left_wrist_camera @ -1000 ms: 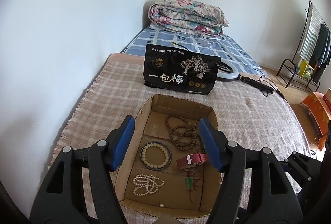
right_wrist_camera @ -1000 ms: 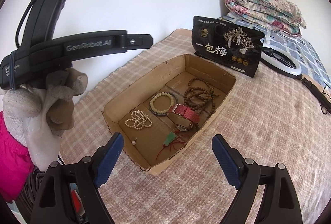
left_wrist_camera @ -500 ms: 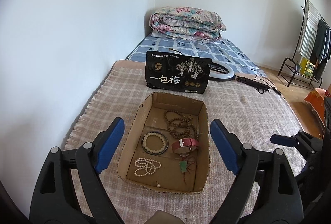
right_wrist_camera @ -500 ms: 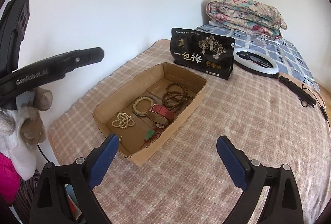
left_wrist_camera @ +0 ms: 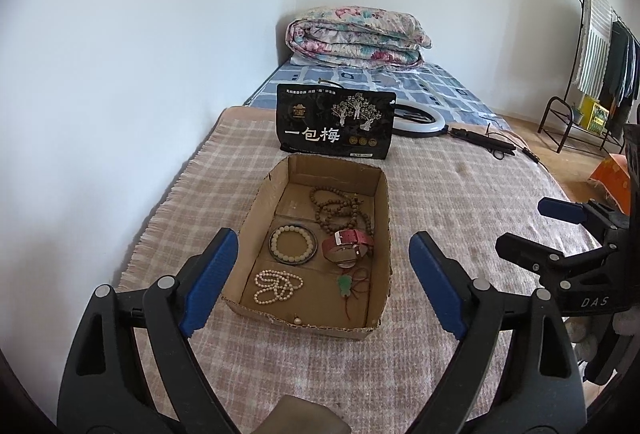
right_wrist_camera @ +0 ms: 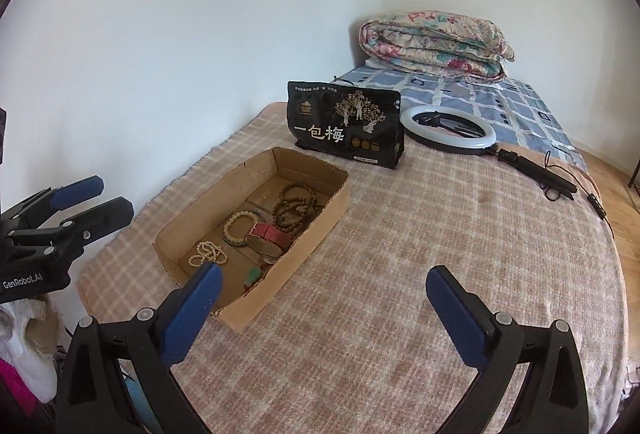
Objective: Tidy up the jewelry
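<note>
A shallow cardboard box (left_wrist_camera: 256, 201) (right_wrist_camera: 320, 234) lies on a checked blanket. In it are brown wooden beads (left_wrist_camera: 336, 209) (right_wrist_camera: 296, 207), a cream bead bracelet (left_wrist_camera: 292, 244) (right_wrist_camera: 240, 226), a red-strapped watch (left_wrist_camera: 348, 244) (right_wrist_camera: 270, 236), a white pearl string (left_wrist_camera: 278, 286) (right_wrist_camera: 208, 254) and a green pendant on a red cord (left_wrist_camera: 346, 286) (right_wrist_camera: 253, 277). My left gripper (left_wrist_camera: 322, 286) is open and empty, back from the box's near end. My right gripper (right_wrist_camera: 324, 314) is open and empty, to the right of the box.
A black snack bag (left_wrist_camera: 336, 125) (right_wrist_camera: 346, 123) stands behind the box. A ring light (right_wrist_camera: 450, 131) with its cable lies to the right of the bag. A folded floral quilt (left_wrist_camera: 356, 37) sits at the far wall. A clothes rack (left_wrist_camera: 600, 61) stands far right.
Both grippers have drawn back and away from the box. The left jaws have opened wider. The jewelry has not moved.
</note>
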The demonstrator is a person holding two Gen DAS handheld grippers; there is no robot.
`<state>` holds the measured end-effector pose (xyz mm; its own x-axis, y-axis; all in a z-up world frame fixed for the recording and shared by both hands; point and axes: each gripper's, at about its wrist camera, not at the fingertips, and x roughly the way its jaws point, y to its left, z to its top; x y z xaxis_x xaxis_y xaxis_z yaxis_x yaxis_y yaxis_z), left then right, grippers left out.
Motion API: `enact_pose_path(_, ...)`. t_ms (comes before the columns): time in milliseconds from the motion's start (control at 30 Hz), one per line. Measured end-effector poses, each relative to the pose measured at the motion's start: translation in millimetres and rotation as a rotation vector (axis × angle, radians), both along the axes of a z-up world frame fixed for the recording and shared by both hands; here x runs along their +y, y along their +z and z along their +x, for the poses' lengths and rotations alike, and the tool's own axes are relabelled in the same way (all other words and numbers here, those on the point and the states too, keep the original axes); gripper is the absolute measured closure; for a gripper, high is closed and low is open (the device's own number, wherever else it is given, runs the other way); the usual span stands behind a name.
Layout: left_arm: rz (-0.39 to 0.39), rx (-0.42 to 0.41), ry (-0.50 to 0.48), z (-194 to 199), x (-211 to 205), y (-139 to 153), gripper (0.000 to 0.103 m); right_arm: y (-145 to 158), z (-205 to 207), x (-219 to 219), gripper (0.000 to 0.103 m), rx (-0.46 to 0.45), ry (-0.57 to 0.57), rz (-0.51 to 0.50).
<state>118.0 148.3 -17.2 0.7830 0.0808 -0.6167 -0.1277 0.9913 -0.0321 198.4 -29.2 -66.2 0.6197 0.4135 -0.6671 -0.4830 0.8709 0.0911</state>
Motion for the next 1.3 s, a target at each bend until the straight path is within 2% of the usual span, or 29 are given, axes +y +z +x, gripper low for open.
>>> enact_pose_path(100, 0.001, -0.002, 0.005, -4, -4, 1, 0.013, 2, 1, -5, 0.0, -0.009, -0.021, 0.001)
enact_pose_path(200, 0.006, -0.012, 0.011, -4, -7, 3, 0.002, 3, 1, -10, 0.0, -0.023, -0.041, 0.006)
enact_pose_path(233, 0.014, -0.022, 0.013, -5, -8, 4, 0.002, 4, 2, -11, 0.0, -0.028, -0.049, 0.007)
enact_pose_path(433, 0.072, -0.044, 0.015, -7, -19, 8, 0.001, 4, 5, -16, 0.0, -0.031, -0.073, 0.008)
enact_pose_path(767, 0.08, -0.049, 0.009, -8, -26, 10, 0.0, 5, 5, -25, 0.0, -0.067, -0.117, -0.002)
enact_pose_path(1300, 0.076, -0.052, 0.003, -9, -28, 12, 0.0, 3, 6, -29, 0.0, -0.069, -0.135, -0.017)
